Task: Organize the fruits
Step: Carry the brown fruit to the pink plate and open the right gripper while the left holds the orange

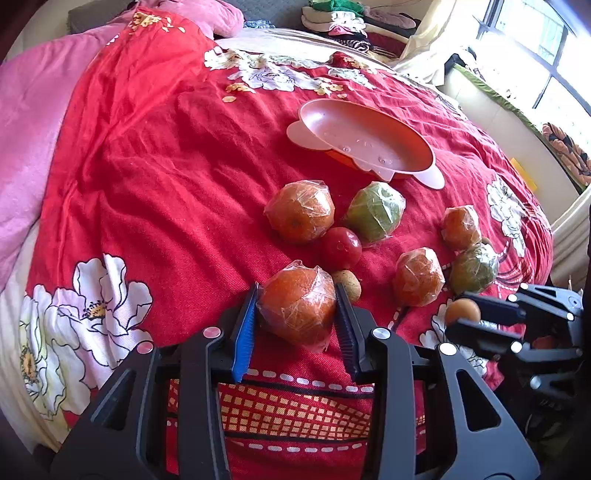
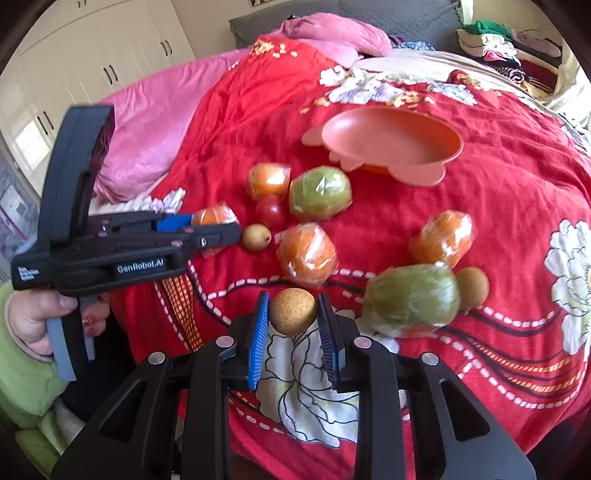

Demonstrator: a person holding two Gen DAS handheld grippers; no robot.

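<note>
- Fruit lies scattered on a bed under a red flowered quilt (image 1: 147,177), most pieces wrapped in clear film.
- Nearest the left gripper (image 1: 298,317) is a wrapped orange (image 1: 297,308); the blue pad presses its left side and the dark pad its right, so the gripper holds it in a fairly narrow grip with the orange low on the quilt.
- Touching that orange on its right is a small tan fruit (image 1: 349,284), and just beyond sits a red tomato (image 1: 340,247).
- Behind the tomato a second wrapped orange (image 1: 300,211) and a wrapped green fruit (image 1: 375,210) lie side by side.
- Further right, a third wrapped orange (image 1: 419,276), a fourth (image 1: 461,228) and another wrapped green fruit (image 1: 474,268) form a loose cluster.
- The right gripper (image 2: 293,314) is closed tight on a round tan ball-shaped fruit (image 2: 293,310), both pads against its sides, over a white flower of the quilt.
- Just right of it lies the large wrapped green fruit, with a small brown fruit (image 2: 472,282) touching its far side.
- A pink oval dish (image 1: 369,142) sits on the quilt beyond all the fruit, tilted and holding none.
- A person's hand (image 2: 40,321) in a green sleeve grips the left gripper's handle.
- Pink bedding (image 1: 33,122) lies at the quilt's left edge, folded clothes (image 1: 351,22) at the far end.
</note>
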